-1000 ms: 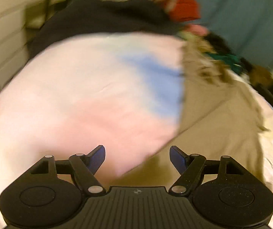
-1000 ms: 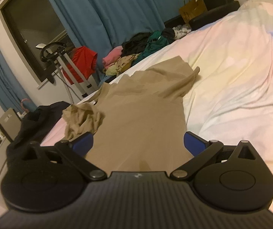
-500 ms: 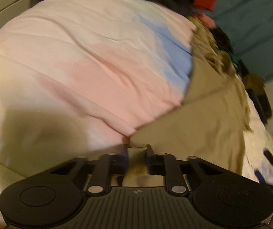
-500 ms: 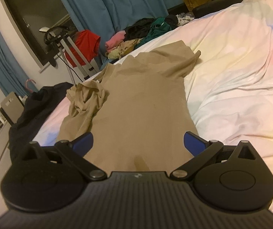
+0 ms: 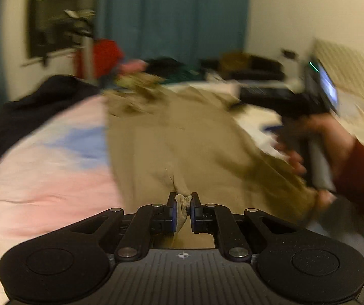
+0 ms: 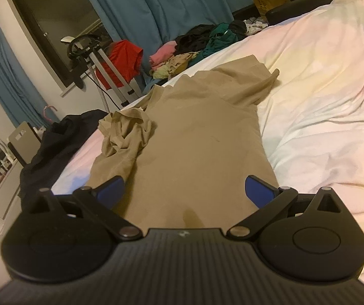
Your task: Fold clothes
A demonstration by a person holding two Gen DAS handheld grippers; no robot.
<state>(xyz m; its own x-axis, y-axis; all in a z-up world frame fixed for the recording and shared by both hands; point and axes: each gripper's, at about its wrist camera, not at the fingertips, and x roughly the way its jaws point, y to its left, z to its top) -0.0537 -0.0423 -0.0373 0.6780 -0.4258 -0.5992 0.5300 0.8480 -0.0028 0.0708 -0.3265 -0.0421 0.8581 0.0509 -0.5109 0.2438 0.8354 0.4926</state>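
Observation:
A tan garment (image 6: 202, 137) lies spread lengthwise on the pastel bed cover (image 6: 321, 81), with one part bunched up (image 6: 126, 132) on its left side. My right gripper (image 6: 184, 190) stands open just above the garment's near end, with nothing between its blue pads. In the blurred left wrist view, my left gripper (image 5: 182, 203) is closing its jaws on a pinched fold of the tan garment (image 5: 182, 139), and the cloth shows between the pads. A person's hand (image 5: 329, 139) in a dark red sleeve holds the other gripper at the right.
A dark garment (image 6: 55, 137) hangs over the bed's left edge. Beyond the bed's far end lies a pile of clothes (image 6: 202, 40), beside a red cloth on a metal stand (image 6: 123, 61). Blue curtains (image 6: 156, 5) and a dark window are behind.
My left gripper went from open over the bed cover to shut on the tan garment's edge, then swung and rolled with the cloth. The right gripper barely moved.

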